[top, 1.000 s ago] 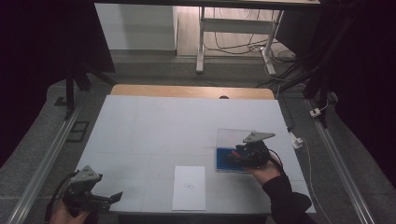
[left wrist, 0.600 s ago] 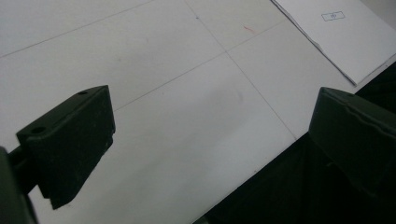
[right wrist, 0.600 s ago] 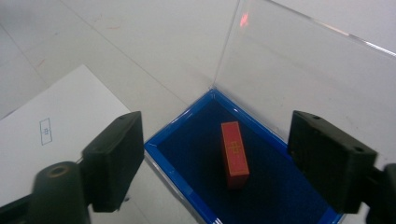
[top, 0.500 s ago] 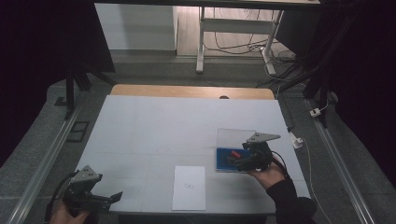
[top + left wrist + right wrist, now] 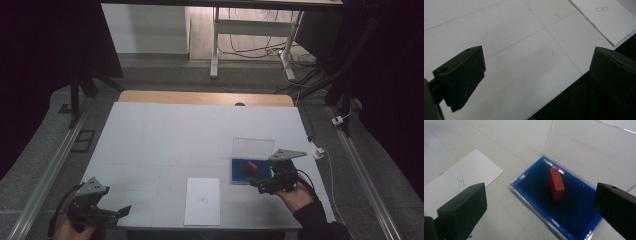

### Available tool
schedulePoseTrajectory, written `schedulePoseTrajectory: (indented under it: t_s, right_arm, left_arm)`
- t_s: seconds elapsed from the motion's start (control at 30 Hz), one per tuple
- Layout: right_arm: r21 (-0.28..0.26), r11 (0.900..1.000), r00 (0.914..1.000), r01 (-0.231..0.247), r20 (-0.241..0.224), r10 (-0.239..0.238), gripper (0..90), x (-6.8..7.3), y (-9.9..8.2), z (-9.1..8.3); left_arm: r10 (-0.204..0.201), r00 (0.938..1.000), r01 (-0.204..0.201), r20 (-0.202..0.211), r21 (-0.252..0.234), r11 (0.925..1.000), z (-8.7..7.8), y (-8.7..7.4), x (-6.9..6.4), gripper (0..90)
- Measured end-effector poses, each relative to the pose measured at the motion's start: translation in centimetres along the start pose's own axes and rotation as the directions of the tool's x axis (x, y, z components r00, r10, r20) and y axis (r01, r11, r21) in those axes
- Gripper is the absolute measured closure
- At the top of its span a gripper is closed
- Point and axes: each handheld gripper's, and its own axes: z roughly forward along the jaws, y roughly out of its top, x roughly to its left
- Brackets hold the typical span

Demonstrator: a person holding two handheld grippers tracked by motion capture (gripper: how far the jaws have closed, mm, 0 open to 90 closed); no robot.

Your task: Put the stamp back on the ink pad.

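My right tool [image 5: 261, 184] has just been opening, empty, the red stamp [image 5: 556, 184] left on the blue ink pad [image 5: 544, 182] near the table's right edge. I'd back off straight, clear of the raised lid [image 5: 594, 152]; the left tool [image 5: 107, 216] waits open at the near left corner

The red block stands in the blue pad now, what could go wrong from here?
1. The red block stands tilted on the blue pad, free of the right gripper, whose fingers have just been opening; a small knock may tip it.
2. The clear lid stands upright just behind; a reaching hand could push it shut.
3. An inked block might smear the paper.
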Motion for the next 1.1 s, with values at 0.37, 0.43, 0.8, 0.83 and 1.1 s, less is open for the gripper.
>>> schedulePoseTrajectory:
  t_s: [0.37, 0.43, 0.8, 0.83, 1.1]
  right_arm:
    - [-0.029, 0.9995, 0.9992, -0.015, 0.037, 0.016, 0.0, 0.4, -1.4, -2.0]
    - [-0.038, 0.999, 0.9991, -0.022, 0.036, 0.023, 0.0, 0.4, -1.7, -2.3]
    - [-0.059, 0.9969, 0.9965, -0.052, 0.062, 0.056, 0.0, 0.1, -3.2, -4.3]
    - [-0.058, 0.997, 0.996, -0.052, 0.07, 0.056, 0.0, 0.1, -3.3, -4.4]
    - [-0.048, 0.996, 0.9904, -0.076, 0.112, 0.081, 0.0, 0.0, -4.4, -5.7]
  left_arm:
    - [-0.002, 1.0, 0.002, 0.009, -0.003, 1.0, 0.0, 0.0, 0.1, 0.7]
    - [0.002, 1.0, -0.002, 0.007, -0.002, 1.0, 0.0, 0.0, 0.0, 0.6]
    - [-0.002, 1.0, 0.002, 0.007, -0.002, 1.0, 0.0, 0.0, 0.0, 0.6]
    - [-0.004, 1.0, 0.004, 0.007, -0.003, 1.0, 0.0, 0.0, 0.0, 0.6]
    - [-0.004, 1.0, 0.004, 0.008, -0.002, 1.0, 0.0, 0.0, 0.1, 0.5]
